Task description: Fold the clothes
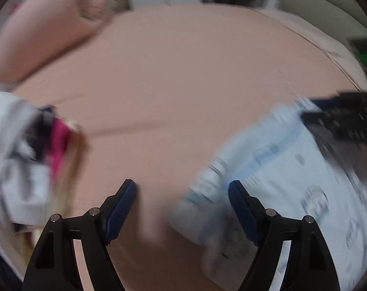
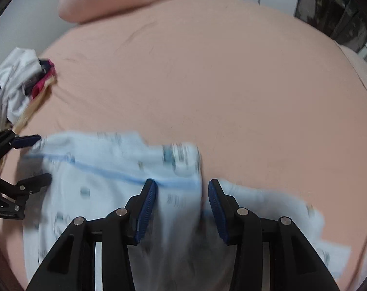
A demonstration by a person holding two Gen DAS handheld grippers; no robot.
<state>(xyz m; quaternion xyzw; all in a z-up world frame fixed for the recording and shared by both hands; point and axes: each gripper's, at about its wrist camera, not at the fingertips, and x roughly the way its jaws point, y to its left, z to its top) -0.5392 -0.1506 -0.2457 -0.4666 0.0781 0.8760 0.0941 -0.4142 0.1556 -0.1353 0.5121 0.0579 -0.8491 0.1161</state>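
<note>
Pale blue printed garment (image 2: 105, 169) lying rumpled on pink bedsheet (image 2: 207, 84), at 6 o'clock of right wrist view; not yet folded flat, so most folding left. Heap of other clothes (image 2: 18, 84) waiting at 9 o'clock. Right gripper (image 2: 182, 189) partly open, fabric between pads, not pinched. Left gripper (image 1: 182, 191) wide open, holding nothing, garment edge beside right finger.

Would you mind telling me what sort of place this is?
Most likely a bedroom: the work surface looks like a bed with a pink sheet, a matching pillow at its far end, and a pile of clothes.
</note>
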